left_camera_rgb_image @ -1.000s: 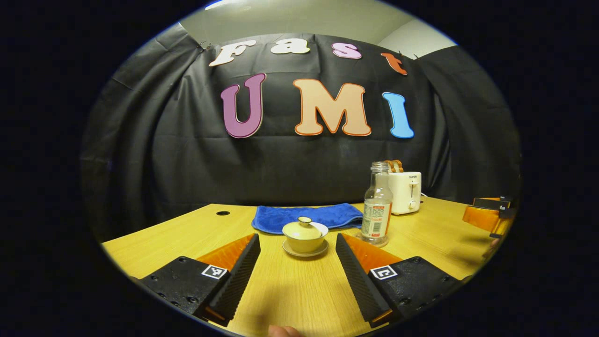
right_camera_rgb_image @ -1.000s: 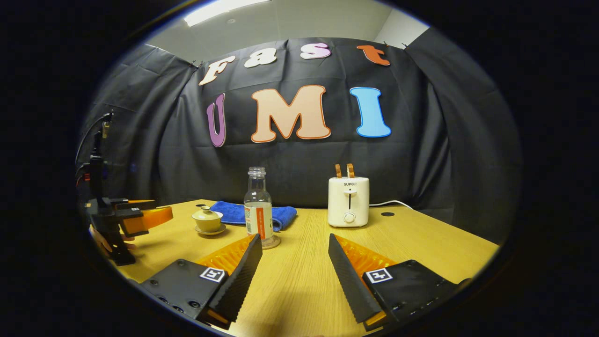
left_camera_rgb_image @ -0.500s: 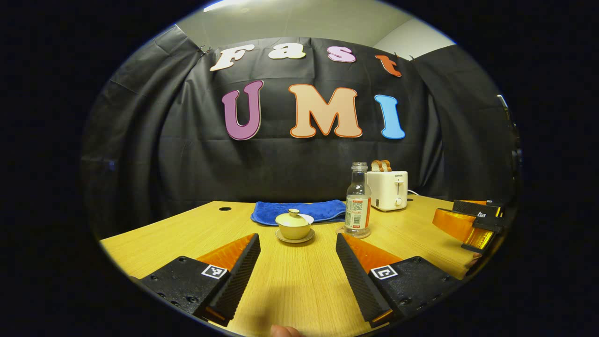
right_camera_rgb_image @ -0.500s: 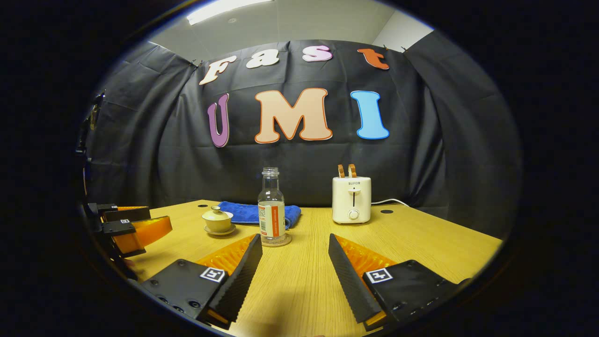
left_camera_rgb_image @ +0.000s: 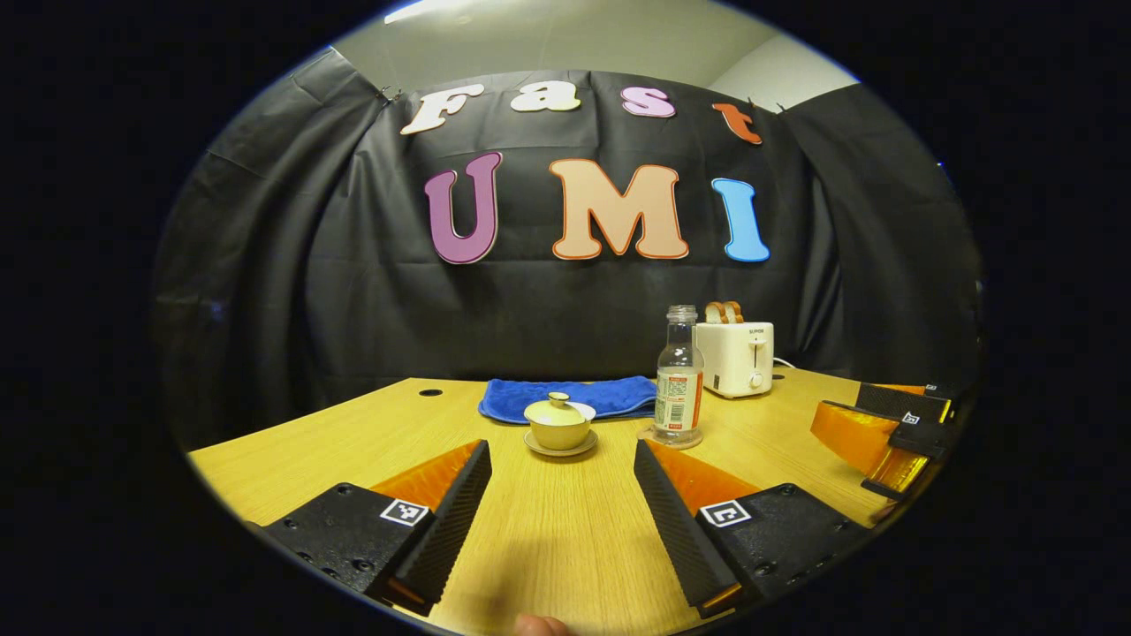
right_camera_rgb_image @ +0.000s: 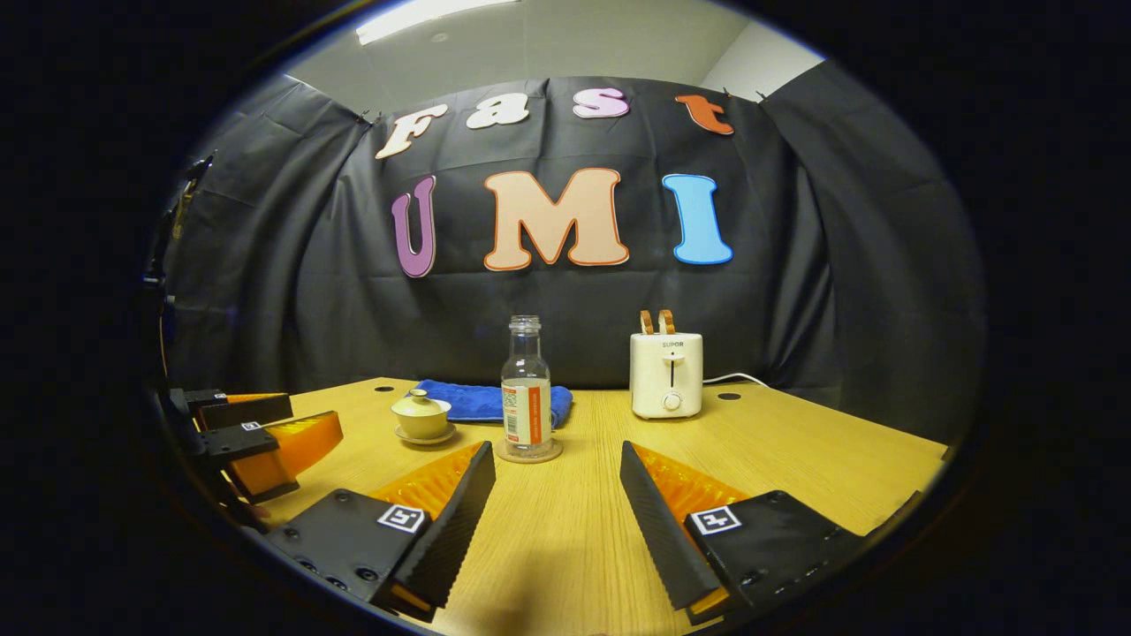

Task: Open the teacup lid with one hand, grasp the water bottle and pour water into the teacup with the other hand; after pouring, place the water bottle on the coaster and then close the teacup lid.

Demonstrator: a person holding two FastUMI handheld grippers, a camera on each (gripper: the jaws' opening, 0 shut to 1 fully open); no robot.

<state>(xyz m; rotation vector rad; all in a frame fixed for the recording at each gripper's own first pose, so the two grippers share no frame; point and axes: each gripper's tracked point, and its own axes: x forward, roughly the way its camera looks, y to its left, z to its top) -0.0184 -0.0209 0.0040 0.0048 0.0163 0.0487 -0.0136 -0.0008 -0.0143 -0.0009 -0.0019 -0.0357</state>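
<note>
With both grippers, left [left_camera_rgb_image: 563, 459] and right [right_camera_rgb_image: 557, 464], seen spread and empty, the lidded teacup [left_camera_rgb_image: 559, 425] at 12 o'clock should be approached squarely, the knob pinched lightly.

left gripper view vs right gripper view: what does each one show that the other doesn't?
Left gripper view: the open left claw up close, the right claw at the right edge, a fingertip at the bottom.
Right gripper view: the right claw up close and open, the left claw at the left edge, a round cable hole right of the toaster.
Both: yellow lidded ceramic teacup, clear plastic water bottle on a round coaster, blue cloth, white toaster, wooden table.
</note>
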